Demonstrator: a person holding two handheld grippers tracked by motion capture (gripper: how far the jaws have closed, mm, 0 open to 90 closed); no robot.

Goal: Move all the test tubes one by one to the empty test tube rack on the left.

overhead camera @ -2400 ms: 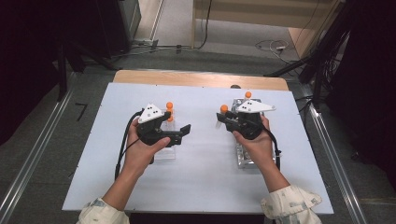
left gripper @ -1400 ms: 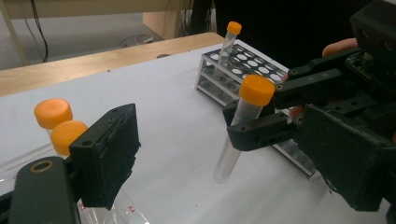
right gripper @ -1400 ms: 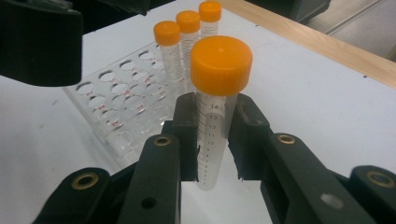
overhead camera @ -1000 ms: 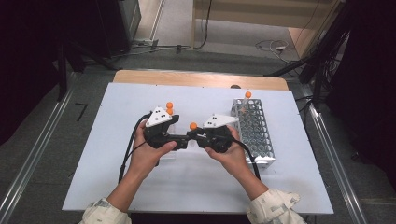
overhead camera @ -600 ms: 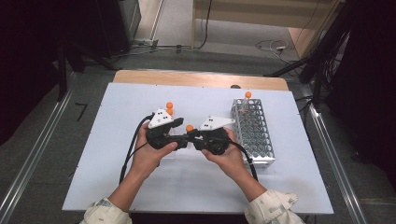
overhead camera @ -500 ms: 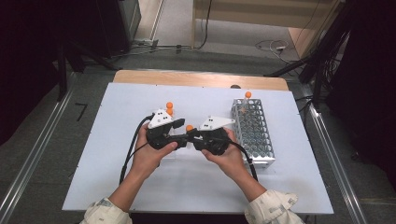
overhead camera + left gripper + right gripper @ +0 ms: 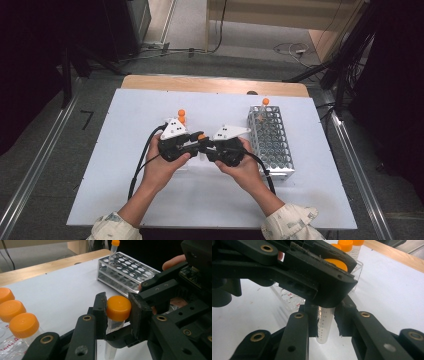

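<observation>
A clear tube with an orange cap [image 7: 118, 308] stands upright between both grippers at the middle of the table [image 7: 201, 136]. My left gripper [image 7: 117, 307] is shut on the cap; its jaws have just been closing on it. My right gripper [image 7: 325, 325] is shut on the tube's marked body [image 7: 324, 327], just under the left gripper's jaws. In the high view the left gripper [image 7: 196, 142] and the right gripper [image 7: 205, 146] meet tip to tip, each in a hand.
A metal tube rack [image 7: 272, 142] lies to the right, with one orange-capped tube [image 7: 263, 105] at its far end. Three more orange-capped tubes [image 7: 15, 311] stand in a clear holder [image 7: 287, 297] beside the left hand. White table [image 7: 125, 115], wooden far edge.
Earlier the two hands were apart; they have come together at the table's middle. Over the last second both hands have stayed in place, tips together.
</observation>
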